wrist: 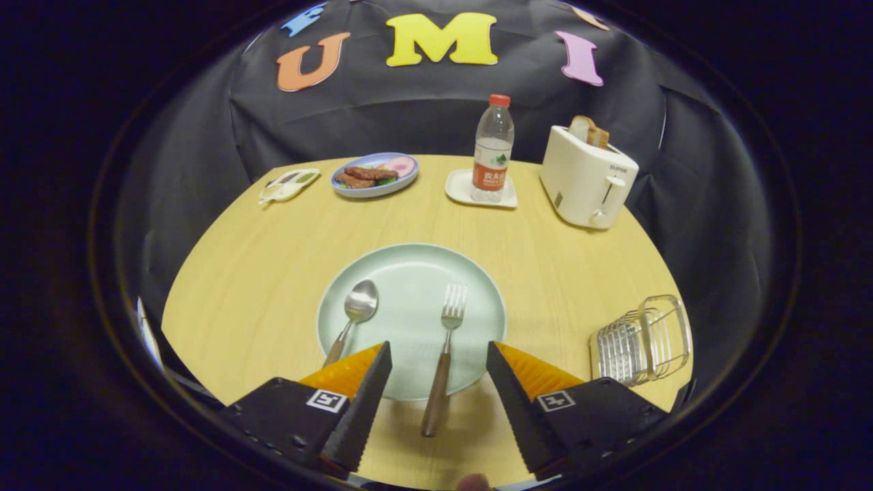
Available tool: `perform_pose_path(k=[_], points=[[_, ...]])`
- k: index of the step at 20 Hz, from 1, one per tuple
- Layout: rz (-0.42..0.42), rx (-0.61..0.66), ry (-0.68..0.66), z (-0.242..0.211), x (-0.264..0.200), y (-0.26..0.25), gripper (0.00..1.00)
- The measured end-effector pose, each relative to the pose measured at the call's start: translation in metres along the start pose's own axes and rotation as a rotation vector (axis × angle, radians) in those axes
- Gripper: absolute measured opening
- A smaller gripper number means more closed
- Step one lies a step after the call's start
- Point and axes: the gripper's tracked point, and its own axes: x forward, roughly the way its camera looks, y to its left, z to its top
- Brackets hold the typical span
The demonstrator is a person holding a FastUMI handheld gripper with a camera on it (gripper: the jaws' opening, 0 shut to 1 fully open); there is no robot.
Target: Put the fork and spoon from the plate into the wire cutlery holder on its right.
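Tool (439, 361) first: its two fingers are spread wide apart and grip nothing, hovering low over the near edge of the counter (259, 273), which is a pale wood-look surface. Between the fingers lies the fork (443, 354), with its brown wooden handle pointing back toward me and hanging off the near rim of a round, pale green plate (409, 273). Its metal tines rest on the plate, pointing toward the far edge. The spoon (351, 317) lies on the plate's left half, bowl up and angled away, and its handle runs down behind my left finger.

I judge both pieces to be light and stiff. The metal parts look smooth and likely slippery, so I would take the fork by its wooden handle, where it overhangs the plate and leaves room for a finger on each side. The spoon lies flat and thin; I expect it to be the harder pick.

Near the counter's right edge, well apart from the plate, sits the wire cutlery holder (641, 341), a shiny open frame of thin bars.

Along the far edge I see a toaster (586, 181), a water bottle (492, 150) on a small tray, and a dish of food (375, 174).
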Motion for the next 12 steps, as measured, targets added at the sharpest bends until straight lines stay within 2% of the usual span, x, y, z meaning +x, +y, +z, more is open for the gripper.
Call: perform_pose_path(k=[6,7,8,10,11,12], points=[[-0.028,0.020,0.094,-0.014,0.031,0.004,0.54],[-0.024,0.020,0.112,-0.016,0.034,0.005,0.54],[-0.052,0.022,0.127,-0.020,0.043,0.001,0.45],[-0.054,0.033,0.153,-0.021,0.043,-0.001,0.27],[-0.047,0.037,0.163,-0.023,0.044,0.000,0.27],[-0.082,0.032,0.174,-0.028,0.054,-0.006,0.27]])
